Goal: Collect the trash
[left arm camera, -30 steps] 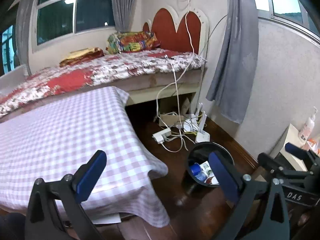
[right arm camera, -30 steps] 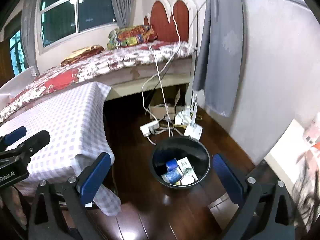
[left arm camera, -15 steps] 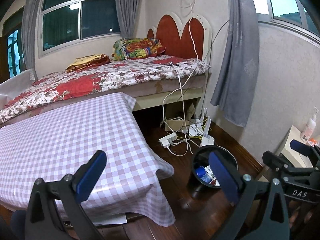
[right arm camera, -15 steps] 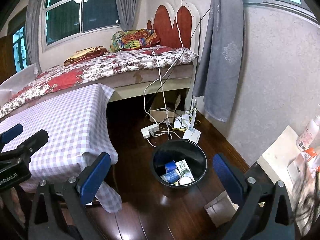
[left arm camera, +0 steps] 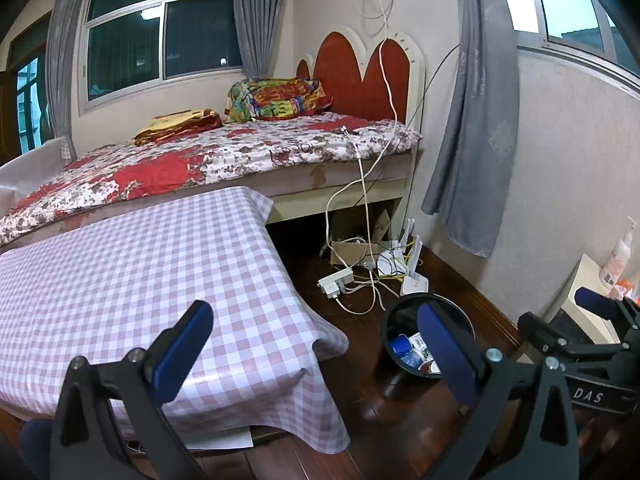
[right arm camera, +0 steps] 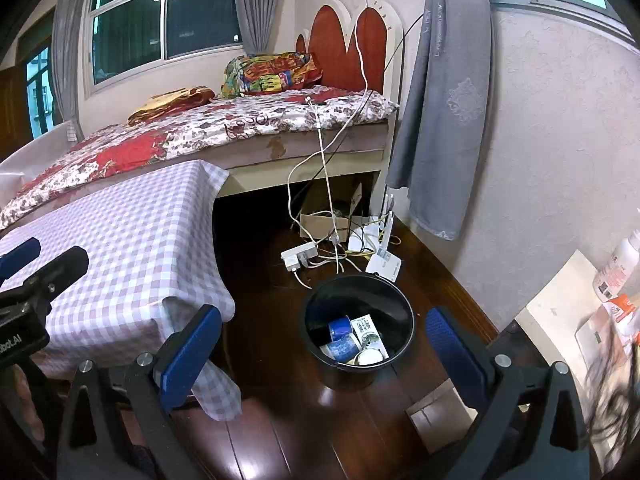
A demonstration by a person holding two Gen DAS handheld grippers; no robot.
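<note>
The bin [right arm camera: 358,330] is sitting on the dark wood floor [right arm camera: 280,420], between the checked table [right arm camera: 132,248] and the wall, w/ the power strip [right arm camera: 299,255] and cables just behind it. Inside we're seeing trash [right arm camera: 352,340]: two blue rolls, prob tape, a small printed box, a round white lid-like piece. All look light and stiff-ish; the rolls are prob smooth, so likely to slip or roll if pinched on the curved face. We're judging the best hold for a roll is thru the core or across its flat sides, and for the box across its narrow sides. The bin itself looks like thin plastic, light, easy to tip if we're bumping its rim.

Right gripper [right arm camera: 320,344] is hanging above and in front of the bin, jaws spread wide, nothing in them. Left gripper [left arm camera: 312,344] is hovering over the table's near corner, also wide apart and empty; in its view the bin [left arm camera: 430,308] is partly behind its right finger.

No loose trash is showing on the table or floor, so we're judging collection is about done. Bed [right arm camera: 200,136] and curtain [right arm camera: 440,100] lie well beyond.
</note>
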